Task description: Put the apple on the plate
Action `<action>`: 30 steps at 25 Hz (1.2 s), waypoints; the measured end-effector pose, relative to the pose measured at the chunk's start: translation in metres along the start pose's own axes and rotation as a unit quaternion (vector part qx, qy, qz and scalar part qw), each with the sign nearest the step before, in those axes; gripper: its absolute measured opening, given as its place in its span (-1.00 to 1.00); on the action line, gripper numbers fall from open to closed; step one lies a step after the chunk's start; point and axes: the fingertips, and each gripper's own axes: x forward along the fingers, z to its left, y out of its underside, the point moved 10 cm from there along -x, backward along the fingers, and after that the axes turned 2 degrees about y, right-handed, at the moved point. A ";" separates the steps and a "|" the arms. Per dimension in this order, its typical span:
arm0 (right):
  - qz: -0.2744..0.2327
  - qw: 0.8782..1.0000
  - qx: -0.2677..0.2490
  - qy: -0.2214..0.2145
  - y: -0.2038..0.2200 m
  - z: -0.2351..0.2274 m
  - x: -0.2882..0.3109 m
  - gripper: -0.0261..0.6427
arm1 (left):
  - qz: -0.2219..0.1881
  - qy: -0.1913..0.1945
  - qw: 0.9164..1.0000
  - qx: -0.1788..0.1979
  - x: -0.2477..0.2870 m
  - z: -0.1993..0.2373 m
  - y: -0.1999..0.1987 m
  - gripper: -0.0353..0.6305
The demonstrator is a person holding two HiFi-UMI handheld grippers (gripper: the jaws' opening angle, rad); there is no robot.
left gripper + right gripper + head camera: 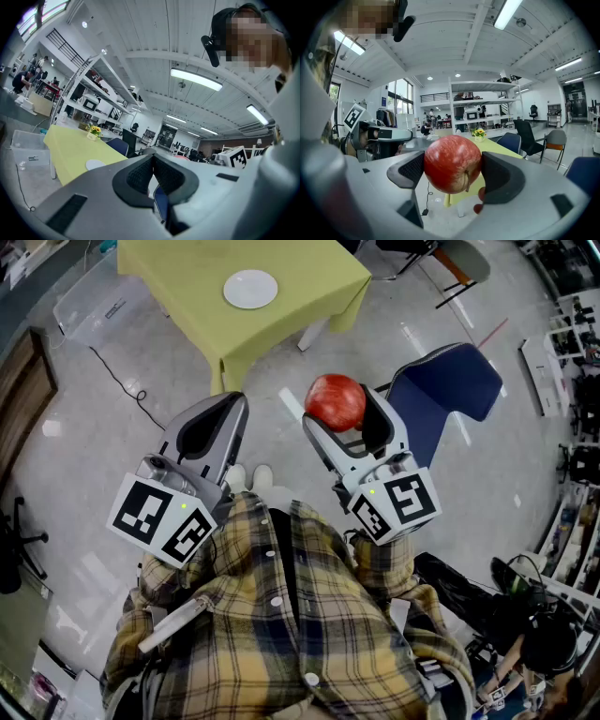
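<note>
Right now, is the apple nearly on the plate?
Done: the apple is picked up, clamped between the jaws of the right gripper. In hand: it is held above the floor, short of the yellow-green table. Left: carry it over and set it on the white plate, which is bare. The left gripper is shut and empty.
</note>
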 end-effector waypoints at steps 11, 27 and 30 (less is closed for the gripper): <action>-0.013 1.000 0.014 -0.002 0.007 -0.023 -0.014 0.18 | -0.004 -0.021 1.000 0.008 0.014 -0.010 0.008 -0.87; -0.002 1.000 0.021 -0.021 0.025 -0.036 -0.023 0.18 | -0.012 -0.047 0.999 0.005 0.018 -0.024 0.023 -0.87; 0.003 0.999 0.024 -0.021 0.027 -0.040 -0.010 0.18 | -0.005 -0.049 0.999 0.001 0.025 -0.011 0.024 -0.87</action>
